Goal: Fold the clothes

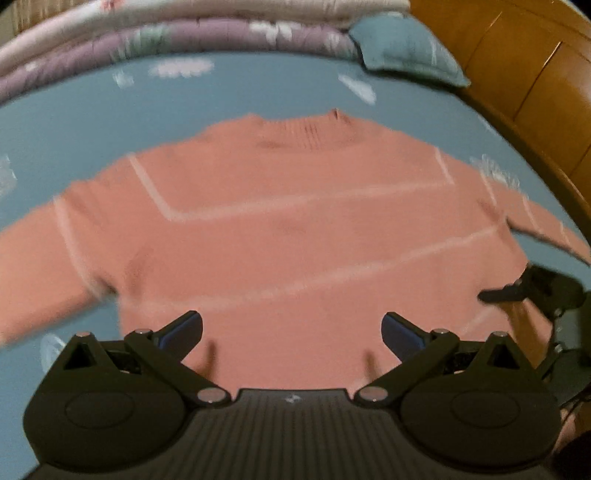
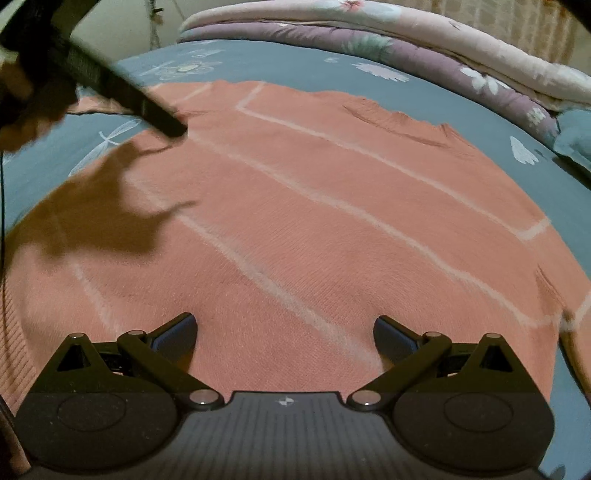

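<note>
Left wrist view: I am looking down on a pink sweater spread flat on a blue sheet, its collar at the far side and its hem nearest me. Thin pale lines cross the chest and sleeves. Both sleeves stretch out, one to the left and one to the right. My left gripper hangs above the hem with its jaws wide apart, holding nothing. At the right edge I see my right gripper as a dark shape over the sweater's right side. Folded quilts lie along the far edge of the bed, a blue pillow sits at the far right, and a wooden headboard curves behind it. This view is blurred.

From the right wrist, the sweater fills most of the frame, lying flat with its collar toward the far right. My right gripper has its jaws spread wide over the knit, gripping nothing. At the upper left, one dark finger of the left gripper reaches over the sweater; I cannot tell whether it touches. It throws a shadow on the cloth. A hand holds it at the frame's edge.
</note>
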The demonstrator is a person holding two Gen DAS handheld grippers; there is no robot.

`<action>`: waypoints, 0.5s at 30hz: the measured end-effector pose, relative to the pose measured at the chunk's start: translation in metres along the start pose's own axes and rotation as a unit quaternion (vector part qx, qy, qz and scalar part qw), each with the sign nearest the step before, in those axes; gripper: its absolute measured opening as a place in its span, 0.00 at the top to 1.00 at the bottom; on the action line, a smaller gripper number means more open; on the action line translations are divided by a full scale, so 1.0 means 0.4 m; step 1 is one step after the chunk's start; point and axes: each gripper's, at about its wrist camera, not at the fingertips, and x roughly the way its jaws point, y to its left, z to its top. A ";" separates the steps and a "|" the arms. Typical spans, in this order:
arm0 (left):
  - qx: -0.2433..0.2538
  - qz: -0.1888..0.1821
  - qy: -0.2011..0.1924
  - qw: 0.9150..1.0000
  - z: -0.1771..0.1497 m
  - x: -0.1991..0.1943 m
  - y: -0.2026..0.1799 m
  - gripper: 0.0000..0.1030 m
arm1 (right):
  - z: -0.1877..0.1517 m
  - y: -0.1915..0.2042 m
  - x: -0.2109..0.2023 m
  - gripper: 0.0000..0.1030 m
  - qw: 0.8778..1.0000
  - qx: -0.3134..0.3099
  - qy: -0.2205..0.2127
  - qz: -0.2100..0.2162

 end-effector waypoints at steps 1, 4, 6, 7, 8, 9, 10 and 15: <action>-0.004 0.003 0.008 1.000 -0.017 0.009 -0.002 0.01 | -0.002 0.001 -0.003 0.00 1.000 0.004 0.002 -0.004; -0.015 0.019 0.021 0.999 -0.086 0.004 -0.002 0.01 | -0.021 -0.001 -0.022 0.00 1.000 0.012 0.006 -0.014; -0.017 0.037 0.013 0.999 -0.134 -0.022 0.005 0.01 | -0.029 -0.010 -0.033 0.00 1.000 0.022 0.010 -0.016; -0.011 0.047 0.017 0.999 -0.155 -0.037 0.005 0.01 | -0.031 -0.015 -0.037 0.00 0.999 0.028 0.013 -0.018; -0.005 0.060 0.026 0.998 -0.173 -0.048 0.000 0.01 | -0.033 -0.020 -0.041 0.00 0.999 0.034 0.016 -0.019; -0.002 0.069 0.034 0.997 -0.187 -0.055 -0.007 0.01 | -0.034 -0.026 -0.046 0.00 0.999 0.039 0.019 -0.020; -0.001 0.076 0.040 0.996 -0.199 -0.063 -0.013 0.01 | -0.027 -0.031 -0.047 0.00 0.999 0.044 0.017 -0.021; -0.018 0.074 0.034 0.997 -0.200 -0.090 -0.044 0.01 | 0.009 -0.056 -0.049 0.00 0.998 0.056 -0.011 -0.034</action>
